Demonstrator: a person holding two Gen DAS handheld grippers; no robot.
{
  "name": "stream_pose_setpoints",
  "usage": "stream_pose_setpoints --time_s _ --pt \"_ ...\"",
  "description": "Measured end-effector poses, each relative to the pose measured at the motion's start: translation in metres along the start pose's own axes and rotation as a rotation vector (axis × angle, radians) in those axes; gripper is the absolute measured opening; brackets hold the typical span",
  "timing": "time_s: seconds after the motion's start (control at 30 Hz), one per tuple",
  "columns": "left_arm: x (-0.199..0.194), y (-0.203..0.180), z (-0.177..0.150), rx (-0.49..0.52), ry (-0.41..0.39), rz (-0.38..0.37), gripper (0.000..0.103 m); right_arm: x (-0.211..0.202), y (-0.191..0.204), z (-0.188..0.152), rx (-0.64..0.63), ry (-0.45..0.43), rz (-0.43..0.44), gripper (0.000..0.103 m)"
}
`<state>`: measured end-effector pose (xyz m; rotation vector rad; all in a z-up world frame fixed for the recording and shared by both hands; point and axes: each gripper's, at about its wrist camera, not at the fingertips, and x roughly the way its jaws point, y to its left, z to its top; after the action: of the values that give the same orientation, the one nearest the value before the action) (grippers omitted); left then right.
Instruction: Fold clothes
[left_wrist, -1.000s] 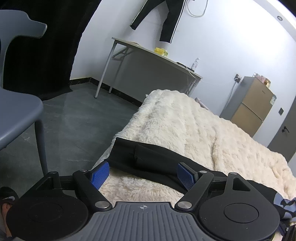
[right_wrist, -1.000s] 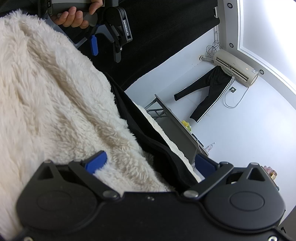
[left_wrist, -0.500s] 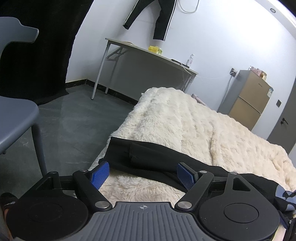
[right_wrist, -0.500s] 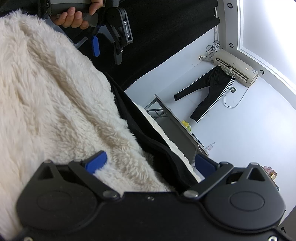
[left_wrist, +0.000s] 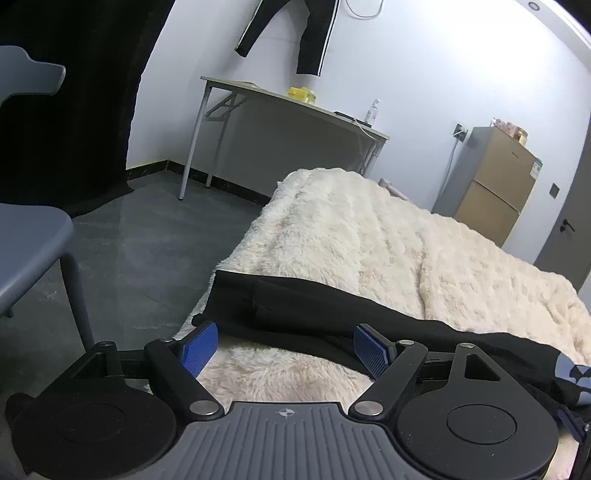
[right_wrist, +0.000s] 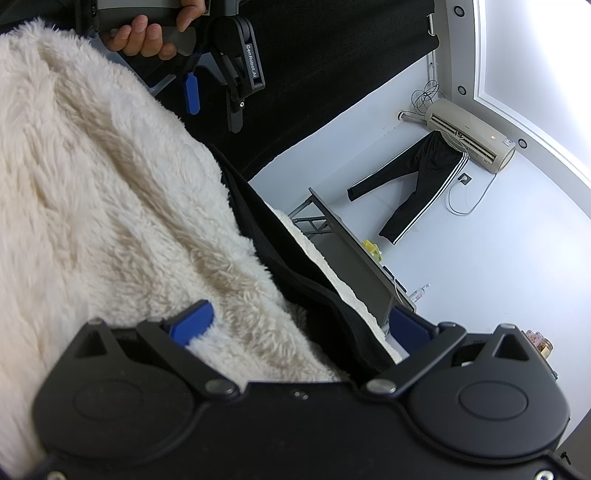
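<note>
A black garment (left_wrist: 303, 306) lies folded in a long band across the near end of a cream fluffy blanket (left_wrist: 369, 240) on the bed. My left gripper (left_wrist: 284, 345) is open, its blue pads on either side of the band's near edge, just above the blanket. In the right wrist view the same garment (right_wrist: 280, 254) runs as a dark strip over the blanket (right_wrist: 92, 184). My right gripper (right_wrist: 299, 325) is open, low over blanket and garment. The left gripper (right_wrist: 207, 92) shows there at top, held by a hand.
A grey chair (left_wrist: 26, 236) stands left of the bed over a dark floor. A folding table (left_wrist: 288, 107) with a yellow object and a bottle stands by the far wall. Black trousers (right_wrist: 413, 184) hang below an air conditioner. A brown cabinet (left_wrist: 495, 184) and a door are at right.
The left gripper has swung a little, so the room has shifted in its view; in the right wrist view it sits slightly further right. Both grippers stay open and the garment lies unchanged.
</note>
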<state>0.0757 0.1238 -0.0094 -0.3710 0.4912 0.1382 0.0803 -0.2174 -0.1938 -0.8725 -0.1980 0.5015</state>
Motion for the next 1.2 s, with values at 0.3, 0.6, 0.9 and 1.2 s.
stream_pose_setpoints --time_s 0.3,0.6,0.9,1.2 --pt "-0.001 -0.001 -0.001 0.009 0.003 -0.005 0.077 0.0 0.0 0.001 0.0 0.001 0.0 0.103" --pt "0.001 0.023 -0.002 -0.202 0.097 -0.155 0.077 -0.001 -0.001 0.002 -0.001 0.004 0.001 0.103" --pt "0.053 0.037 -0.004 -0.391 0.21 -0.277 0.076 -0.002 -0.001 0.001 -0.001 -0.004 -0.01 0.103" --pt "0.012 0.008 0.034 0.139 0.026 -0.068 0.075 -0.003 0.0 0.0 -0.002 -0.015 -0.021 0.103"
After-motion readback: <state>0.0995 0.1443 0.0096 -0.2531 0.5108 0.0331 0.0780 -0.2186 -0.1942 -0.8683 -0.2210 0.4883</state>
